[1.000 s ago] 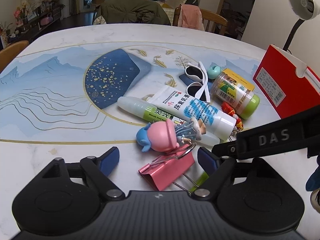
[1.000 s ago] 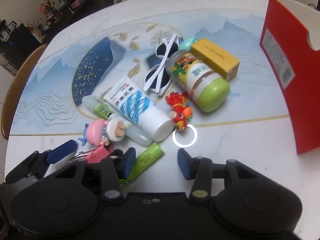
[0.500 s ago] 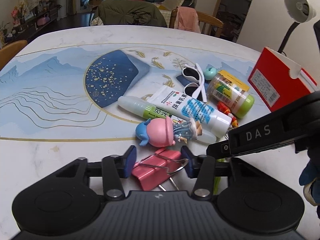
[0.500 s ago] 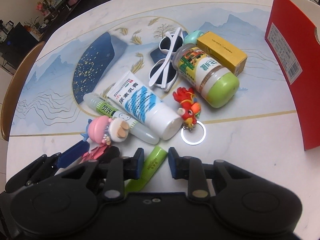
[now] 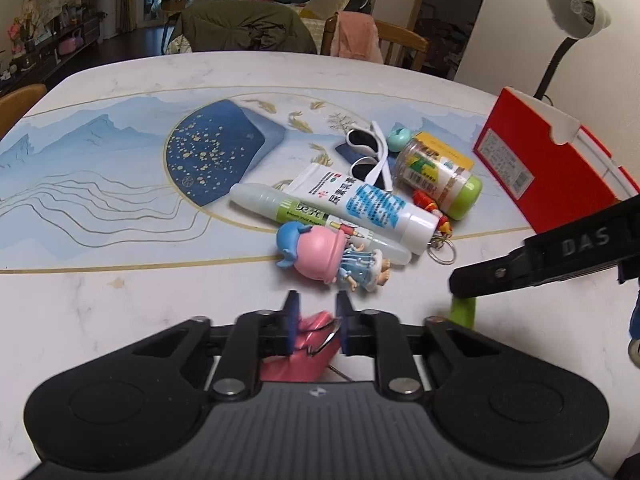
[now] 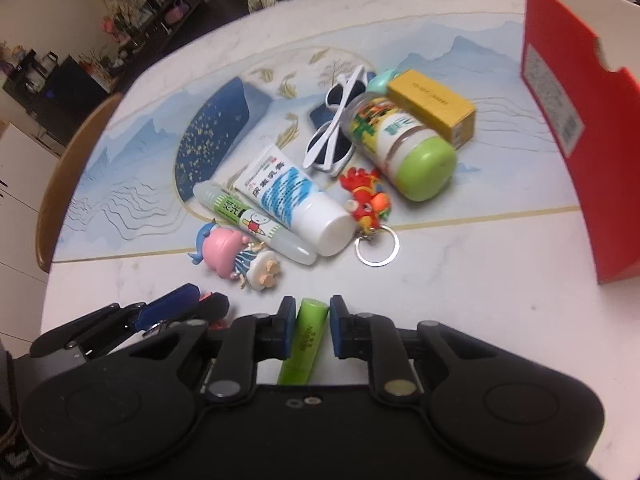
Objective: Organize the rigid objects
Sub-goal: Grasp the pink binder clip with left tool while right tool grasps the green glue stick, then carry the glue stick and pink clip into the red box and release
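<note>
My left gripper (image 5: 316, 326) is shut on a pink binder clip (image 5: 304, 356) near the table's front edge. My right gripper (image 6: 309, 326) is shut on a green tube (image 6: 303, 348) just to the right of it. Beyond them lies a cluster: a pink-hatted doll figure (image 5: 332, 254), a glue stick (image 5: 280, 208), a white cream tube (image 5: 360, 204), a red rooster keychain (image 6: 366, 204), white sunglasses (image 6: 338, 120), a green-capped jar (image 6: 404, 148) and a yellow box (image 6: 432, 104). The left gripper also shows in the right wrist view (image 6: 188, 304).
A red open box (image 6: 576, 120) stands at the right of the table (image 5: 100, 300). A white desk lamp (image 5: 572, 12) rises behind it. Chairs with clothes stand at the far edge. A wooden chair (image 6: 76, 168) is at the left.
Both grippers went from open to shut: the left closed on the pink binder clip, the right closed on the green tube. Both have drawn back a little from the cluster.
</note>
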A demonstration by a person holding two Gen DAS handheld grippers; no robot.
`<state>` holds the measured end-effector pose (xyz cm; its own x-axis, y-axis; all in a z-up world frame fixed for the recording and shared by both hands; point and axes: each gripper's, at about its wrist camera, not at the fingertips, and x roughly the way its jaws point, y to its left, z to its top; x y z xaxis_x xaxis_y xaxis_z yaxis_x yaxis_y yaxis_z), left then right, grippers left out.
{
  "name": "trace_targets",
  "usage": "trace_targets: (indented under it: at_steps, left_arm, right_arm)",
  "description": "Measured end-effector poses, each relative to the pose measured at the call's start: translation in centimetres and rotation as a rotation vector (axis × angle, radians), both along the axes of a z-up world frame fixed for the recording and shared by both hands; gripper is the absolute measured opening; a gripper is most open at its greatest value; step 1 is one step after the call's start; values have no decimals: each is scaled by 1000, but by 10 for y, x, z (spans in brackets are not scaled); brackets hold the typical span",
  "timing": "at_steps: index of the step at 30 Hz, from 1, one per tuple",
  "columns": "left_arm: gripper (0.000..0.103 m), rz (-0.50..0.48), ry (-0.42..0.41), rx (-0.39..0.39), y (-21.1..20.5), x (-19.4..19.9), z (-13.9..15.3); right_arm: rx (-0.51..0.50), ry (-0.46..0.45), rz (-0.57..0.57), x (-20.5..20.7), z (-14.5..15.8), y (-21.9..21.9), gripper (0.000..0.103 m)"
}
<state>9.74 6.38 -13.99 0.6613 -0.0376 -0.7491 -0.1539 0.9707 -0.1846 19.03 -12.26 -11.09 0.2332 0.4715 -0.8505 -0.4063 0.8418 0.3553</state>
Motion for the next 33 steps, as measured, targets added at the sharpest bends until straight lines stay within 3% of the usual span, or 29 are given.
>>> trace_targets:
  at_steps: [8, 22, 33]
  left_arm:
    - [5, -18, 0, -58, -1, -9, 6]
    - [4, -23, -3, -151, -8, -8, 38]
    - [4, -86, -48, -124, -52, 32, 83]
  right_arm:
    - [44, -73, 5, -14, 22, -30, 15]
    - [124, -155, -93, -12, 68, -90, 15]
    - [137, -260, -164, 27, 111, -148, 15]
